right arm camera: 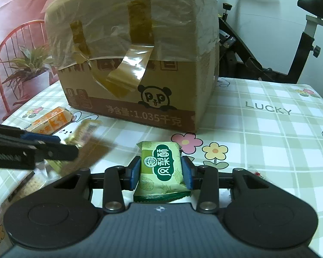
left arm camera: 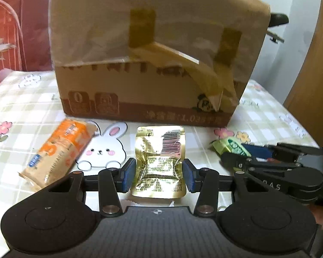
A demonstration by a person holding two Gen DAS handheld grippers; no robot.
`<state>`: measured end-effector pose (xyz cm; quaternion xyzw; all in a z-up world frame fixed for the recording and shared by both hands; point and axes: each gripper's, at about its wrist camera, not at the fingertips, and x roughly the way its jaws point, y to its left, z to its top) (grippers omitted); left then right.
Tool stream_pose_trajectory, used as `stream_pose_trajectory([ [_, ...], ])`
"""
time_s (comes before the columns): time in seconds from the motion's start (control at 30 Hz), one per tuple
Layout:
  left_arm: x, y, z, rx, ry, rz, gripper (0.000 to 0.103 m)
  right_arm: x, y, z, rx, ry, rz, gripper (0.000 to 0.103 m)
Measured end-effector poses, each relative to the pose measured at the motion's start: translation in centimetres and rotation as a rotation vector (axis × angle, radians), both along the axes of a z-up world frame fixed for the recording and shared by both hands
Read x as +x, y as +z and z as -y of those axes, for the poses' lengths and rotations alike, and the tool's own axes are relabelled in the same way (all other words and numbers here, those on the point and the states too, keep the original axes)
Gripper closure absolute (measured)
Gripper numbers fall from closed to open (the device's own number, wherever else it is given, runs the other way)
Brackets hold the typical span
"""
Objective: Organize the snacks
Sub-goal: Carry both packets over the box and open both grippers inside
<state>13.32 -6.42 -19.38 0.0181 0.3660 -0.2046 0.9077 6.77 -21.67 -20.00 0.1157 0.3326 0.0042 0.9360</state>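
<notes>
- Snacks, left wrist view: three packets show. A gold foil packet sits between the blue pads of the left gripper; both pads press into its sides, so the claw is clenched on it. No earlier picture is there to compare.
- The gold foil packet bears a barcode and fine print too small to read.
- An orange packet lies on the tablecloth to the left of the gold one, tilted, its writing blurred.
- A green packet shows at the right, in the tips of the right gripper.
- One cardboard box stands behind the packets, with plastic film and brown tape strips over its upper part; a weight line reads partly "1.03".
- One printed bunny shows on the cloth between the orange and gold packets.
- Right wrist view: the green packet is pinched between the blue pads of the right gripper, so that claw is grasping it. White Chinese characters stand on a dark green label, with a round seal beside them.
- The cardboard box shows a panda logo and "1.035" with Chinese characters.
- The tablecloth reads "LUCKY".
- The left gripper enters from the left with the gold foil packet, blurred; the orange packet lies behind it.
</notes>
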Motion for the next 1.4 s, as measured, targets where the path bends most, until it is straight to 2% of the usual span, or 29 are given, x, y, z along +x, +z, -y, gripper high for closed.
stream_pose_trajectory([
  [0.23,-0.8,1.8,-0.9,-0.02,0.022,0.055,0.054,-0.4,0.1,0.1,0.008,0.001,0.022,0.061],
  [0.4,-1.3,2.9,-2.0,-0.014,0.042,0.071,0.054,0.1,0.0,-0.1,0.008,0.016,-0.009,0.061],
  [0.53,-1.5,4.0,-3.4,-0.024,0.075,0.088,0.054,-0.1,0.6,-0.7,-0.016,0.039,-0.004,0.061],
  [0.63,-1.6,4.9,-4.5,-0.04,0.099,0.104,0.054,-1.0,1.8,-0.9,0.006,0.042,0.018,0.061],
  [0.8,-1.6,7.5,-5.8,-0.064,0.096,0.171,0.054,-1.9,5.6,-2.0,0.004,0.097,0.1,0.061],
  [0.9,-1.4,9.8,-6.2,-0.085,0.088,0.235,0.054,-1.9,8.6,-2.6,-0.009,0.126,0.182,0.061],
  [1.13,0.8,16.1,-6.6,-0.137,0.071,0.372,0.053,0.7,15.9,-2.8,-0.055,0.123,0.345,0.061],
  [1.23,3.2,18.3,-5.6,-0.143,0.061,0.401,0.053,4.0,18.2,-2.4,-0.084,0.105,0.357,0.061],
  [1.3,5.0,19.2,-4.6,-0.115,0.048,0.414,0.053,6.6,19.1,-2.0,-0.101,0.088,0.352,0.061],
  [1.4,8.2,20.0,-3.3,-0.113,0.046,0.392,0.053,10.1,19.6,-1.6,-0.114,0.047,0.321,0.061],
])
